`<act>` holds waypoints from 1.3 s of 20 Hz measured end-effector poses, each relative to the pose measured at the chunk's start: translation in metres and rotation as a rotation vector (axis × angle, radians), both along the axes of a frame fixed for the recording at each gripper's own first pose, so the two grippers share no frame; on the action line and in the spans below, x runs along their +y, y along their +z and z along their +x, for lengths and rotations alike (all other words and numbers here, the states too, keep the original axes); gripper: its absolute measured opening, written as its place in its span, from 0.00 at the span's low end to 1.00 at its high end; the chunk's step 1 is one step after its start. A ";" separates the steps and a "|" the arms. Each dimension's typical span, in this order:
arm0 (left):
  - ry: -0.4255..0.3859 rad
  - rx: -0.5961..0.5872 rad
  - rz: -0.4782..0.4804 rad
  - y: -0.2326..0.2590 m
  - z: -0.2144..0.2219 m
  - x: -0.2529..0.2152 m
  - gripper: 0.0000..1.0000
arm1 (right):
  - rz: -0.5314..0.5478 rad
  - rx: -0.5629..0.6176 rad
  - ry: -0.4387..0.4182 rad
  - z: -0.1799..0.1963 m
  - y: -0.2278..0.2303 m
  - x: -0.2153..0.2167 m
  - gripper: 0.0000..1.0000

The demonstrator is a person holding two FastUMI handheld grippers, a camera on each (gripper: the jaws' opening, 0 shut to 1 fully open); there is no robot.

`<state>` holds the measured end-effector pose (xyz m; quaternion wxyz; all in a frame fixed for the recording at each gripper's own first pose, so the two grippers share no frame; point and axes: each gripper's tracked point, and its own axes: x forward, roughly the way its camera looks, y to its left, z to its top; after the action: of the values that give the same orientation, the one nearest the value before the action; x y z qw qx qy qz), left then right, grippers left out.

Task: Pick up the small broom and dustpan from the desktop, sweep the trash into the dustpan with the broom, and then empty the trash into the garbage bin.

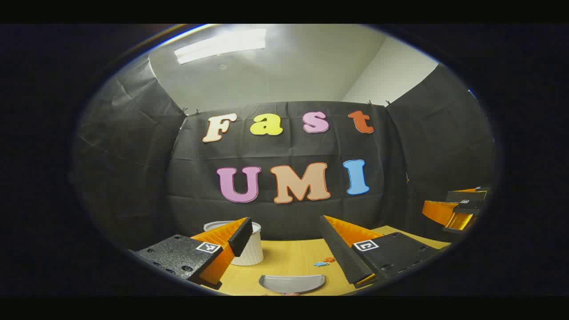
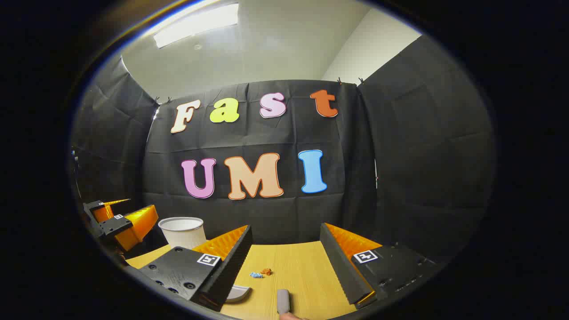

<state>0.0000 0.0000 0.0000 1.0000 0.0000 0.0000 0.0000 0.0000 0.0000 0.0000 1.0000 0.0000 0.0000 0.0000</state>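
Note:
A grey dustpan (image 1: 292, 283) lies on the wooden desk (image 1: 289, 260) near the front edge, between my left gripper's (image 1: 284, 249) fingers and below them. Small blue and orange trash scraps (image 1: 324, 262) lie just right of it. My left gripper stands open, holding nothing. In the right gripper view, the grey tip of the broom (image 2: 283, 301) pokes up at the bottom edge, with the dustpan (image 2: 238, 293) to its left and the trash scraps (image 2: 261, 273) beyond. My right gripper (image 2: 285, 262) is open above the desk (image 2: 293, 266), empty.
A white ribbed garbage bin (image 1: 250, 249) stands at the desk's back left, partly behind my left finger; the bin (image 2: 182, 231) also shows in the right gripper view. The other gripper (image 1: 458, 209) hovers at far right; the left one (image 2: 118, 224) at far left. Black cloth walls close in the desk.

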 end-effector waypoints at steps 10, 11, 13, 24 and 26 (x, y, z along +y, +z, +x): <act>-0.013 0.013 -0.012 -0.002 -0.006 -0.007 0.88 | -0.009 0.008 0.009 -0.010 0.004 0.005 0.92; -0.015 0.012 -0.011 -0.002 -0.006 -0.008 0.92 | -0.007 0.006 0.008 -0.010 0.004 0.006 0.92; -0.017 0.011 -0.013 -0.001 -0.007 -0.008 0.88 | -0.008 0.005 0.009 -0.010 0.005 0.007 0.92; -0.007 0.009 -0.019 -0.005 0.000 0.000 0.92 | -0.012 0.015 0.010 0.000 0.003 0.013 0.92; -0.008 0.010 -0.020 -0.007 0.000 0.001 0.94 | -0.012 0.016 0.010 0.002 0.003 0.013 0.92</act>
<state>0.0003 0.0009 -0.0071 0.9999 -0.0102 0.0051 -0.0038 0.0023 0.0134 0.0034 0.9999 -0.0058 0.0081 0.0052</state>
